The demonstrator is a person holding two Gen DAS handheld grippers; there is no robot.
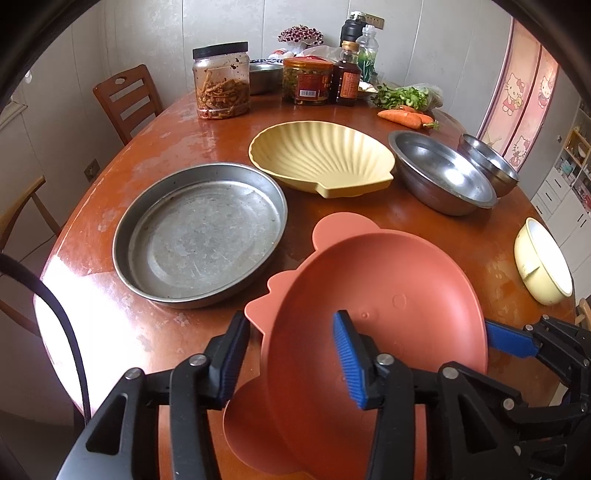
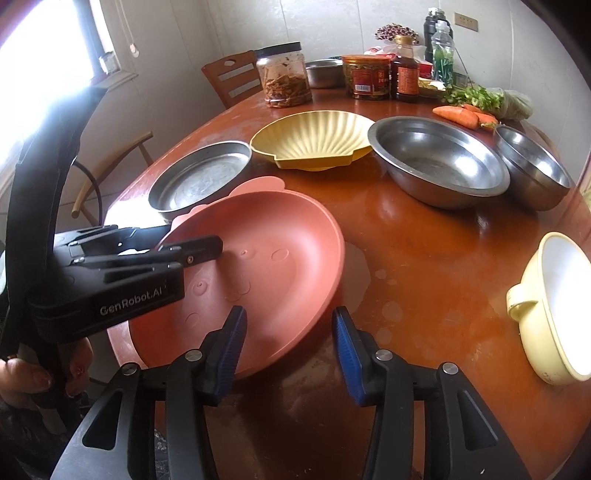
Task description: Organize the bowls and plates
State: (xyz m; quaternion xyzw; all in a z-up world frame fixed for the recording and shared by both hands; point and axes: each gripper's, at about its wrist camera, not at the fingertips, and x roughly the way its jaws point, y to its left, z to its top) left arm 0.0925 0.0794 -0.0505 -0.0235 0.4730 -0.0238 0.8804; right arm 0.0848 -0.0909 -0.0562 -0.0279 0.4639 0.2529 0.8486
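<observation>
Left wrist view: my left gripper (image 1: pixel 291 354) stands wide, astride the near rim of the tilted pink plate (image 1: pixel 380 295), by the round metal tray (image 1: pixel 199 232).

Right wrist view: my right gripper (image 2: pixel 290 345) gapes wide, holding nothing, beside the plate's edge.

Home dining room, lived-in. Ahead of my grippers: round wooden table (image 1: pixel 166 147), worn varnish. Far end beyond my fingers: jar of pickled strips (image 1: pixel 221 81), red-labelled jar (image 1: pixel 306 81), sauce bottle (image 1: pixel 346 74), carrots (image 1: pixel 406 117), leafy greens (image 1: pixel 406 96), flower bunch (image 1: pixel 300 36). Wooden chair (image 1: pixel 127 99) far left of my left gripper, against pale wall. Hello Kitty door (image 1: pixel 517 96) off to right. Bright window (image 2: pixel 55 55) upper left of my right gripper.
</observation>
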